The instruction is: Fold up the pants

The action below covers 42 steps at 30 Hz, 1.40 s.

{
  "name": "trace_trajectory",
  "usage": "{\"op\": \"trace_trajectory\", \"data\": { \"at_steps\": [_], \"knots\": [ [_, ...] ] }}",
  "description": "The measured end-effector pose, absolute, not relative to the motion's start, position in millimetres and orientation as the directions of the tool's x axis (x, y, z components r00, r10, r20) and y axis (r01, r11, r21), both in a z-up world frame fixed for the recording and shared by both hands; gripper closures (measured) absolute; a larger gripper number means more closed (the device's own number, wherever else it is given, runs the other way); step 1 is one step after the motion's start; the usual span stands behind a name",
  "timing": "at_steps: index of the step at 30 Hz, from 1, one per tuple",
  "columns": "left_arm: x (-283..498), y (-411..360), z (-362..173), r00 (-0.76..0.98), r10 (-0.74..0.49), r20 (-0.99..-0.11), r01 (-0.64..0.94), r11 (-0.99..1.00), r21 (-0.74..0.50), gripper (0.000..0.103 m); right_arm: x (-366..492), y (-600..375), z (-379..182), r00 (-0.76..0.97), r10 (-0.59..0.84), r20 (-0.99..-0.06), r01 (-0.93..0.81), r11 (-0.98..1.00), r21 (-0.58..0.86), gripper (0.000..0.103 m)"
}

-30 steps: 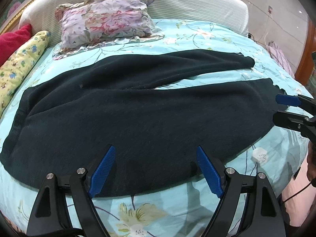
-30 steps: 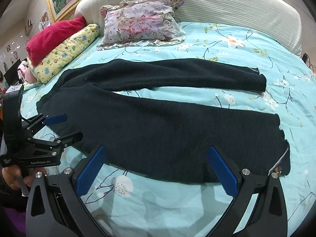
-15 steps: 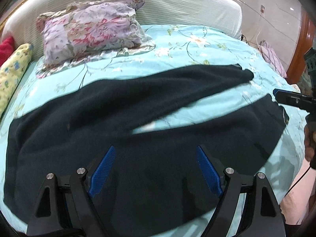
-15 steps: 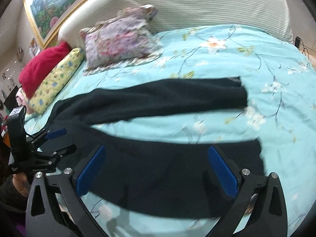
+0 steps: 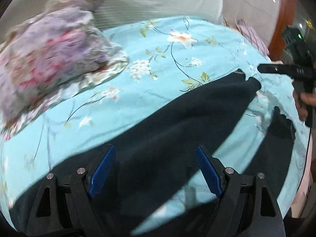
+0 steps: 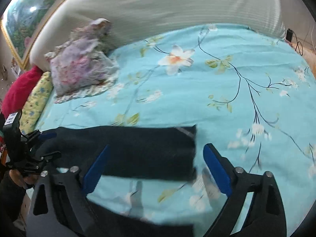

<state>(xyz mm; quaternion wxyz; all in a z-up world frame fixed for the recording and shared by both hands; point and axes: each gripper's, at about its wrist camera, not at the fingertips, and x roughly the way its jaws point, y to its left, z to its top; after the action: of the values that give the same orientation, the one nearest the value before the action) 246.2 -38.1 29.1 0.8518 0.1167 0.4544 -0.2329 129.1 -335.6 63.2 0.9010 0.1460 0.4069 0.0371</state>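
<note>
Black pants (image 5: 177,122) lie spread flat on the turquoise floral bedspread (image 5: 150,59), the two legs parted with a wedge of bedspread between them. My left gripper (image 5: 156,169) is open and empty, hovering over the far leg near the crotch. The right gripper shows at the right edge of the left wrist view (image 5: 284,70), just past the far leg's cuff. In the right wrist view my right gripper (image 6: 156,167) is open and empty over the far leg's cuff end (image 6: 150,148). The left gripper appears at that view's left edge (image 6: 37,150).
A floral pillow (image 5: 49,59) lies at the head of the bed against the pale ribbed headboard (image 6: 158,9). A red pillow (image 6: 17,90) and a yellow patterned bolster (image 6: 37,98) lie at the left. The bed edge falls away at the right (image 5: 304,150).
Both grippers have moved forward across the near leg toward the far leg. The pants have slid down in both views. Both grippers stay open and empty.
</note>
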Motion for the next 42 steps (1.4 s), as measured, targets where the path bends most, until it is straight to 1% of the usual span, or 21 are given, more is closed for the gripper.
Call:
{"op": "trace_trajectory", "data": {
  "at_steps": [2,5,8,9,10,11,12,13,14,15,16,17,18,19,22,30,36,42],
  "knots": [
    [266,-46,21,0.449,-0.295,-0.843,0.539,0.842,-0.007,0.023,145,-342,57,0.645,0.198,-0.738,0.050,0.953,0.299,0.016],
    [291,-58,9,0.399,-0.307,-0.864,0.592,0.806,-0.013,0.025,164,-350,47,0.614,0.195,-0.765,0.041,0.960,0.278,0.016],
    [312,-67,-4,0.347,-0.323,-0.881,0.650,0.760,-0.022,0.025,179,-355,35,0.575,0.231,-0.785,0.016,0.956,0.293,0.019],
    [318,-70,-9,0.330,-0.318,-0.889,0.662,0.749,-0.022,0.027,182,-357,32,0.568,0.238,-0.788,0.010,0.955,0.296,0.022],
    [326,-72,-15,0.298,-0.319,-0.900,0.673,0.739,-0.039,0.027,185,-358,29,0.557,0.249,-0.792,0.000,0.954,0.300,0.027],
    [332,-73,-21,0.259,-0.327,-0.909,0.681,0.729,-0.068,0.029,187,-358,27,0.548,0.259,-0.795,-0.011,0.953,0.303,0.029],
    [337,-74,-25,0.227,-0.341,-0.912,0.687,0.720,-0.098,0.034,190,-356,25,0.538,0.270,-0.798,-0.022,0.952,0.307,0.035],
    [340,-74,-27,0.195,-0.366,-0.910,0.691,0.710,-0.137,0.044,191,-356,24,0.532,0.276,-0.800,-0.028,0.951,0.309,0.043],
    [342,-73,-27,0.168,-0.391,-0.905,0.693,0.700,-0.174,0.052,192,-355,23,0.526,0.282,-0.802,-0.035,0.950,0.311,0.048],
    [342,-72,-26,0.123,-0.429,-0.895,0.695,0.681,-0.231,0.072,193,-353,22,0.522,0.282,-0.805,-0.042,0.951,0.307,0.060],
    [342,-73,-26,0.101,-0.444,-0.890,0.694,0.673,-0.257,0.081,192,-352,22,0.521,0.283,-0.806,-0.046,0.952,0.304,0.072],
    [340,-74,-26,0.100,-0.444,-0.890,0.693,0.673,-0.258,0.083,192,-352,22,0.519,0.291,-0.804,-0.051,0.949,0.311,0.078],
    [337,-75,-25,0.108,-0.438,-0.892,0.696,0.674,-0.247,0.089,191,-352,22,0.521,0.302,-0.798,-0.058,0.946,0.320,0.089],
    [335,-76,-25,0.114,-0.436,-0.893,0.694,0.678,-0.243,0.094,189,-352,24,0.526,0.299,-0.796,-0.058,0.946,0.318,0.090],
    [323,-72,-17,0.141,-0.447,-0.883,0.672,0.698,-0.246,0.097,178,-355,34,0.567,0.287,-0.772,-0.052,0.948,0.315,0.092],
    [260,-69,23,0.199,-0.487,-0.850,0.663,0.706,-0.249,0.098,132,-350,67,0.631,0.315,-0.709,-0.107,0.940,0.323,0.093],
    [207,-79,40,0.225,-0.508,-0.831,0.658,0.709,-0.255,0.098,85,-340,82,0.657,0.301,-0.691,-0.130,0.948,0.289,0.094],
    [162,-89,47,0.233,-0.518,-0.823,0.664,0.703,-0.254,0.098,42,-337,83,0.670,0.299,-0.680,-0.149,0.951,0.270,0.094]
  ]
}}
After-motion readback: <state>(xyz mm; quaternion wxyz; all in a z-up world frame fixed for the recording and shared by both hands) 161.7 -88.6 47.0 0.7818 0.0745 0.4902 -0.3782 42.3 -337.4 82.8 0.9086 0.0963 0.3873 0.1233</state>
